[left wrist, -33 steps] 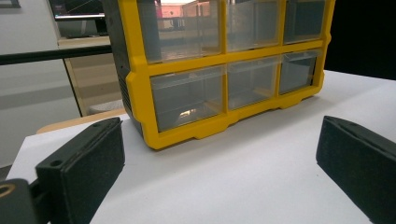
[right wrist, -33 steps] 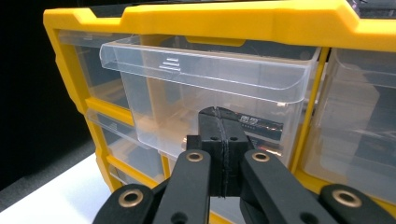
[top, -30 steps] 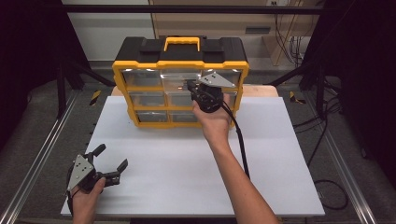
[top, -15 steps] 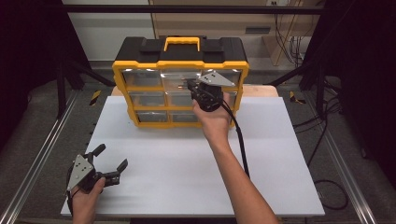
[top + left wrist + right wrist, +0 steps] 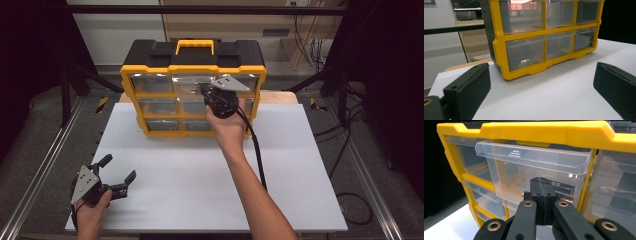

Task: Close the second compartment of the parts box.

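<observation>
A yellow and black drawer organizer (image 5: 192, 67) stands at the far side of the white table (image 5: 300, 170). Its clear top middle drawer (image 5: 534, 160) sticks out a little past its neighbours. My right gripper (image 5: 541, 181) is shut with nothing between its jaws, and its tips rest against that drawer's front, just under the handle lip. In the high view the right gripper (image 5: 202, 92) is held up at the organizer's top row. My left gripper (image 5: 119, 167) sits low at the table's near left corner, open and empty, pointing toward the organizer (image 5: 499, 47).
Metal rails (image 5: 45, 165) run along both sides of the table. A black cable (image 5: 257, 160) trails from the right gripper along the forearm. Dark stands and cables (image 5: 350, 130) lie on the floor to the right.
</observation>
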Demonstrator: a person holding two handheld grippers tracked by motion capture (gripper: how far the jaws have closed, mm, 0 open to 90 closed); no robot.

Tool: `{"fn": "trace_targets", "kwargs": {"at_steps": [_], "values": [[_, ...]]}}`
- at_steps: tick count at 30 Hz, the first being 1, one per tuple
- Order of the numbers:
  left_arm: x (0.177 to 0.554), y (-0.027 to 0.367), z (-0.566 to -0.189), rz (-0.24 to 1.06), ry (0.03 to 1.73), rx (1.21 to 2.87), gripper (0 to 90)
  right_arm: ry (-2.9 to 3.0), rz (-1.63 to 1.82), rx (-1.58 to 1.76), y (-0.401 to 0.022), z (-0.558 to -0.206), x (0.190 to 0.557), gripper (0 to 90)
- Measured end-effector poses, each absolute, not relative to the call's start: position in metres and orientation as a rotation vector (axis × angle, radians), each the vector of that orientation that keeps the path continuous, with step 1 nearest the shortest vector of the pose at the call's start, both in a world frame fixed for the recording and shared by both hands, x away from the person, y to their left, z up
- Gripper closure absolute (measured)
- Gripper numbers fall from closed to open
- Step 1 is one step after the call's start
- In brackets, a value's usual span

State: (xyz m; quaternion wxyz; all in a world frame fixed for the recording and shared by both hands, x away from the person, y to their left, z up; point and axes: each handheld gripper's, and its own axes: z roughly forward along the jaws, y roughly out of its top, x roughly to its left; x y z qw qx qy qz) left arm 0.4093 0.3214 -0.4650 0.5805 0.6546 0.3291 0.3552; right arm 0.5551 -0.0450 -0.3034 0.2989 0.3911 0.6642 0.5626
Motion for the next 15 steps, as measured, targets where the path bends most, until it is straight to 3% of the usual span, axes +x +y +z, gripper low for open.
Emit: {"fn": "trace_targets", "kwargs": {"at_steps": [15], "values": [[0.4097,0.3212,-0.4652,0.826,0.768,1.531,0.8,1.756,1.491,1.060,-0.0434,-0.3027,0.5610,90.0]]}}
